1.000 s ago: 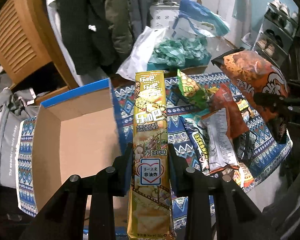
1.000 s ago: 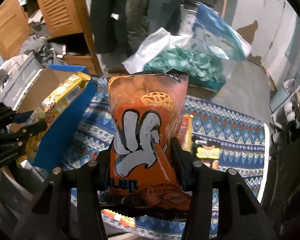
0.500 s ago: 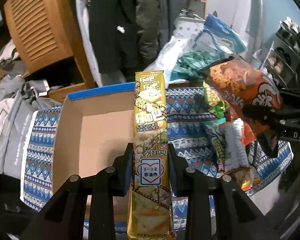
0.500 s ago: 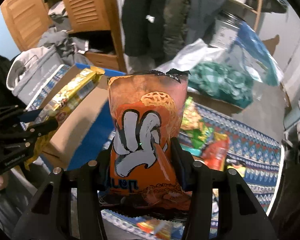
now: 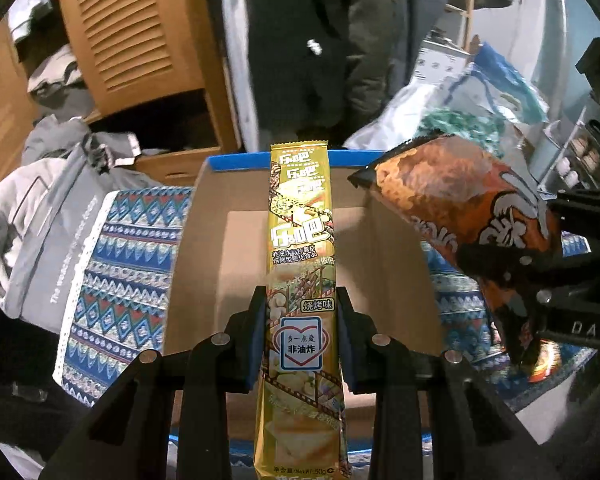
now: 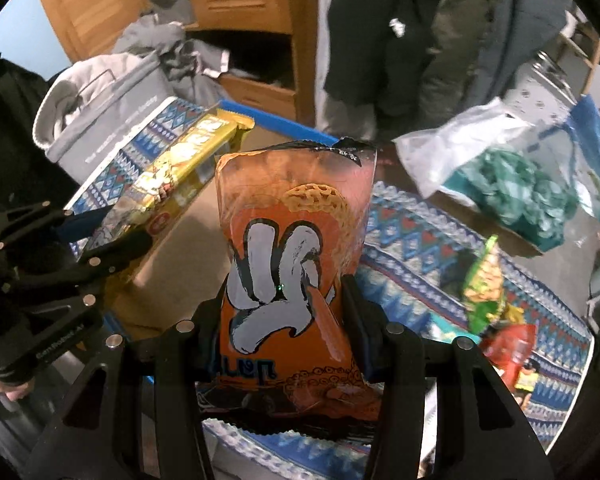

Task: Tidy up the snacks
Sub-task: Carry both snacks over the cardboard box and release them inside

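Both snacks carried across from the heap on the table — long gold snack pack (image 5: 300,280) clamped in the left hand-held gripper (image 5: 298,334), now held over the open cardboard box (image 5: 396,280); orange puff bag (image 6: 292,272) pinched in the right hand-held gripper (image 6: 288,320), brought alongside the box — deposit judged imminent

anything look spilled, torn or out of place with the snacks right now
Nothing looks spilled or torn. The gold snack pack and the orange chip bag are both intact, each held over the cardboard box. A few snack packets lie loose on the patterned cloth, not yet boxed.
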`<state>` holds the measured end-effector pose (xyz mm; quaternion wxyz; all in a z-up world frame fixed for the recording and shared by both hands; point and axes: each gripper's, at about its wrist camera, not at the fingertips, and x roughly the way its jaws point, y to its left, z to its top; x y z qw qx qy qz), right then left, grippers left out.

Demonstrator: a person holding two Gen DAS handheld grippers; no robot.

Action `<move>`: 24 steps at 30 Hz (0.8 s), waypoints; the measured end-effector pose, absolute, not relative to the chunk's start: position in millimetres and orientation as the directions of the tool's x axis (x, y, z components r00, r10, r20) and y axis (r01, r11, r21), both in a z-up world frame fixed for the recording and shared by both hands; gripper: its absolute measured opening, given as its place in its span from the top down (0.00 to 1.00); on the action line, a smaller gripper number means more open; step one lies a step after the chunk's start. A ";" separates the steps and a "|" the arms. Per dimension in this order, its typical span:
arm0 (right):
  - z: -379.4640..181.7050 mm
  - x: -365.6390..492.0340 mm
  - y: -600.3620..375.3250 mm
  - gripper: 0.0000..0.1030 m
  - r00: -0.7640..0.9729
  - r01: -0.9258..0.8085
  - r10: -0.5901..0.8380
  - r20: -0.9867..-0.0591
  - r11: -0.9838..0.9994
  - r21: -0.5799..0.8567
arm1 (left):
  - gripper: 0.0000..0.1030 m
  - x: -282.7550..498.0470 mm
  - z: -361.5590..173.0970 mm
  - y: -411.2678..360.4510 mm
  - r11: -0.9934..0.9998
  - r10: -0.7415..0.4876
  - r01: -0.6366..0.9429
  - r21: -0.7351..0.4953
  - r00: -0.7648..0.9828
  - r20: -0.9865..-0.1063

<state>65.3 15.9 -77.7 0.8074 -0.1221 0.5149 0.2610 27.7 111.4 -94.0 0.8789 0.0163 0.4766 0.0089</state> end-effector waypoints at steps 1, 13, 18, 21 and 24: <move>-80.0 66.3 20.9 0.52 0.327 -0.550 0.297 -0.897 0.832 0.074 | 0.69 28.4 -96.4 116.2 0.999 0.041 -0.008 0.043 0.545 -0.838; -108.6 79.4 56.8 0.51 0.215 -0.581 0.330 -0.919 0.800 0.151 | 0.68 34.7 -124.5 156.2 0.996 0.028 -0.088 -0.014 0.462 -0.886; -105.5 85.2 52.4 0.47 0.226 -0.553 0.340 -0.913 0.816 0.166 | 0.64 35.0 -122.5 156.2 0.995 0.051 -0.095 0.008 0.461 -0.886; -99.4 85.6 48.1 0.37 0.245 -0.547 0.347 -0.905 0.821 0.167 | 0.57 35.7 -118.0 152.7 0.996 0.050 -0.088 0.010 0.467 -0.883; -92.6 83.5 41.1 0.37 0.276 -0.548 0.335 -0.901 0.825 0.139 | 0.51 35.0 -115.3 147.1 0.997 0.051 -0.077 0.016 0.469 -0.882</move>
